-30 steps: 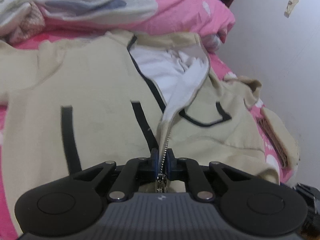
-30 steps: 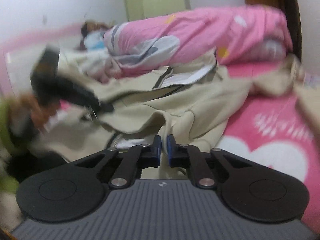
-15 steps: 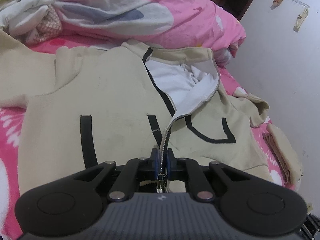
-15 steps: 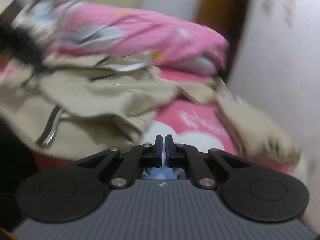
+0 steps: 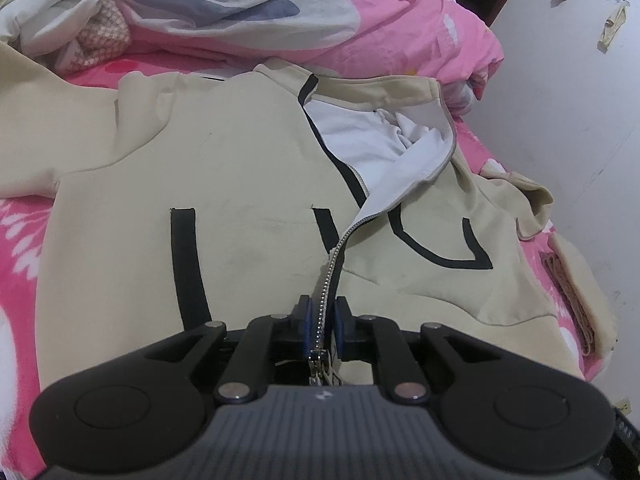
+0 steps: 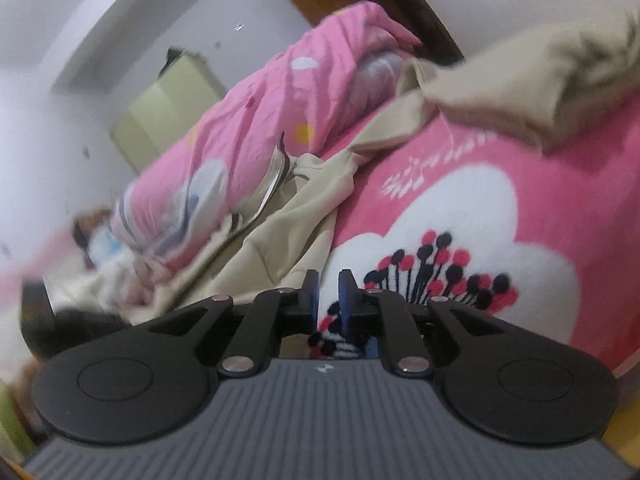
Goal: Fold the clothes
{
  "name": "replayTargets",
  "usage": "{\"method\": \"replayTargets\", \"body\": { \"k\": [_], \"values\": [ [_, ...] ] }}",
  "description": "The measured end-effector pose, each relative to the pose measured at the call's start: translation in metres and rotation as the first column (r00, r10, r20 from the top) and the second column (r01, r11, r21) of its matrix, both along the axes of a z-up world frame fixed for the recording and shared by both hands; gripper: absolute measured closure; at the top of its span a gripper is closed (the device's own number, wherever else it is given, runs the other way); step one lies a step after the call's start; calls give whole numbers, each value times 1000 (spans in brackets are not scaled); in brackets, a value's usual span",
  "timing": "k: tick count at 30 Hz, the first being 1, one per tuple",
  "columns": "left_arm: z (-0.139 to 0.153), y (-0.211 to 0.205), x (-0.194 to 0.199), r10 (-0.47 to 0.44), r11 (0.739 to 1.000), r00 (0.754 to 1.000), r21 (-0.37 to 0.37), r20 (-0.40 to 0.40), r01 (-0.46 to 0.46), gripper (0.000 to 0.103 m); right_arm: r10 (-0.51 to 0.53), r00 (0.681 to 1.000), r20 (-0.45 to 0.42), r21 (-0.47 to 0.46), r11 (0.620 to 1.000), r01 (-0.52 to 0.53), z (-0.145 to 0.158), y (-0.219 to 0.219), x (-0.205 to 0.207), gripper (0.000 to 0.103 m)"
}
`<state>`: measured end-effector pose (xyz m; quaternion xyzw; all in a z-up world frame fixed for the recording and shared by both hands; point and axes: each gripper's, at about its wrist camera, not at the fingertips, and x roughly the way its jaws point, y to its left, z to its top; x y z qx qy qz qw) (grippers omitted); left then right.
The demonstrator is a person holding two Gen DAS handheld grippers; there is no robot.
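Your left tool (image 5: pixel 323 322) is closed on the zip (image 5: pixel 329 280) of the jacket (image 5: pixel 248 200), its blue pads pressed to either side of the metal teeth near the hem, with the slider hanging just below them. The jacket lies front up on the bed (image 5: pixel 20 240), spread across the pink flowered cover. It is zipped only at the bottom; higher up the two fronts part and show the white lining (image 5: pixel 360 140). Black pocket trims (image 5: pixel 186 264) run down the front on both sides of the zip. One sleeve (image 5: pixel 40 140) stretches away to the left; the other (image 5: pixel 524 196) is bunched at the right edge of the bed, close to the wall. A rolled pink quilt (image 5: pixel 320 16) lies beyond the collar, with a heap of white clothes (image 5: pixel 60 12) beside it.

Your right tool (image 6: pixel 325 288) holds nothing. Its pads stand a narrow gap apart, over the white flower print on the bed cover (image 6: pixel 560 184), clear of the cloth. In that view the jacket (image 6: pixel 288 216) sits to the left of the tool, and a beige fold (image 6: pixel 520 76), blurred, crosses the upper right corner.
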<state>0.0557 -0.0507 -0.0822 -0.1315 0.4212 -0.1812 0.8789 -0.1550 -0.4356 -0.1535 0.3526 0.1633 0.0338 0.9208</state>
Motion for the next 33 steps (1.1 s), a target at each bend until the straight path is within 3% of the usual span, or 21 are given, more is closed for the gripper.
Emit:
{"method": "replayTargets", "body": {
  "k": [4, 7, 9, 11, 16, 18, 21, 23, 26, 28, 30, 33],
  "values": [
    [-1, -1, 0, -2, 1000, 1000, 5, 2, 2, 91, 119, 993, -29, 224, 968, -109, -17, -1, 11, 92],
    [-1, -1, 0, -2, 1000, 1000, 8, 0, 2, 91, 253, 967, 31, 372, 895, -246, -26, 9, -4, 92],
    [-1, -1, 0, -3, 1000, 1000, 11, -1, 3, 90, 321, 944, 75, 407, 855, -323, -27, 19, -14, 91],
    [-2, -2, 0, -3, 1000, 1000, 13, -2, 3, 90, 279, 955, 106, 418, 859, -297, -25, 16, -23, 91],
    [-1, -1, 0, -2, 1000, 1000, 11, -10, 2, 88, 48, 987, 156, 484, 867, -118, -30, -10, -35, 70],
    [-1, -1, 1, -2, 1000, 1000, 10, -14, 2, 88, 17, 989, 150, 469, 879, -86, -30, -12, -32, 63],
    [-2, -2, 2, -2, 1000, 1000, 9, -20, 2, 88, 60, 993, 102, 332, 939, -91, -13, 4, -24, 56],
    [-2, -2, 3, -2, 1000, 1000, 9, -24, 2, 88, 107, 991, 78, 143, 983, -118, 9, 29, -24, 49],
    [-3, -2, 4, -2, 1000, 1000, 8, -30, 3, 88, 111, 993, 41, -147, 984, -104, 37, 65, -23, 44],
    [-4, -2, 5, -2, 1000, 999, 7, -34, 3, 88, 73, 997, -9, -321, 944, -72, 44, 81, -16, 45],
    [-4, -2, 6, -3, 1000, 999, 7, -37, 3, 88, 27, 998, -56, -494, 868, -51, 48, 99, -5, 48],
    [-3, -3, 6, -2, 1000, 999, 11, -35, 2, 89, -3, 997, -75, -662, 748, -48, 49, 116, 4, 73]
  ]
}}
